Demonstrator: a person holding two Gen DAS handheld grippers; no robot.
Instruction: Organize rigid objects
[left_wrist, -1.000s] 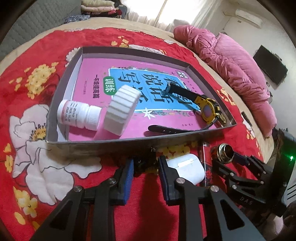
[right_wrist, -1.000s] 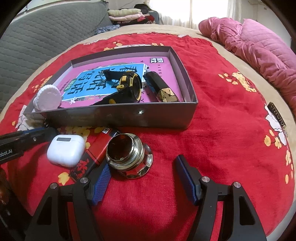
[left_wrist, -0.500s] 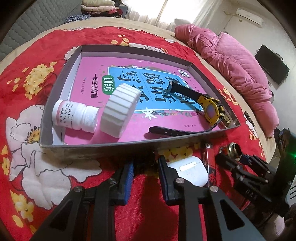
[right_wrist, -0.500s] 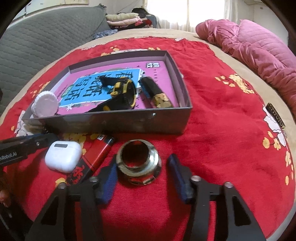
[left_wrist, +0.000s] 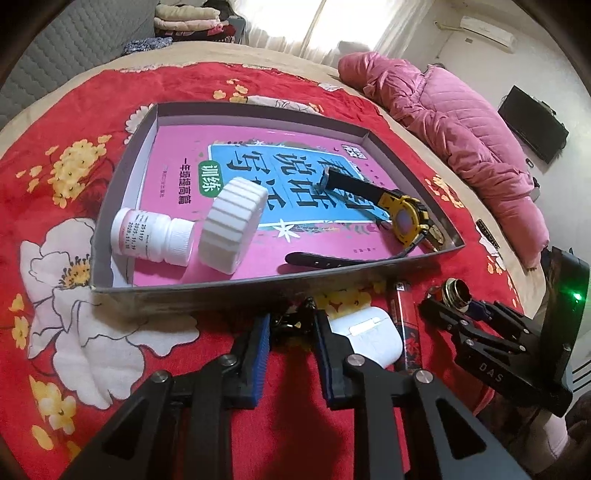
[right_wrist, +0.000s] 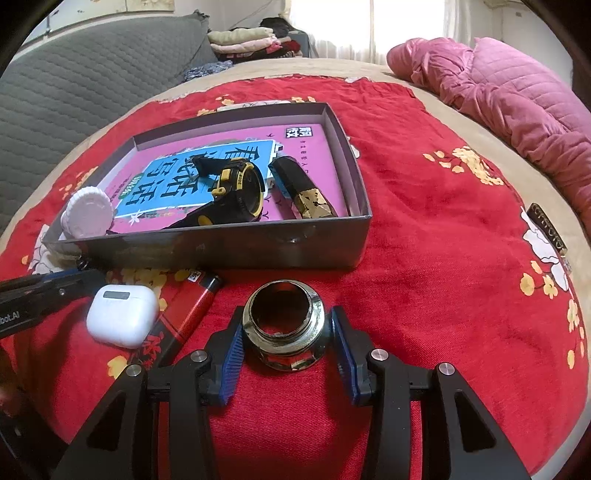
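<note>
Between my right hand-held gripper (right_wrist: 286, 341) pads sits the metal fitting (right_wrist: 286, 325), pinched on both flanks, standing on the red bedspread (right_wrist: 443, 258) with its bore upward. From it the gray box (right_wrist: 229, 247) lies straight ahead, just beyond. My left hand-held gripper (left_wrist: 291, 332) is closing on a small dark object I can't identify, beside the white earbud case (left_wrist: 365, 332).

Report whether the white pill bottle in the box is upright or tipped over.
Tipped over. The white pill bottle lies on its side in the box, cap toward the ribbed white lid.
</note>
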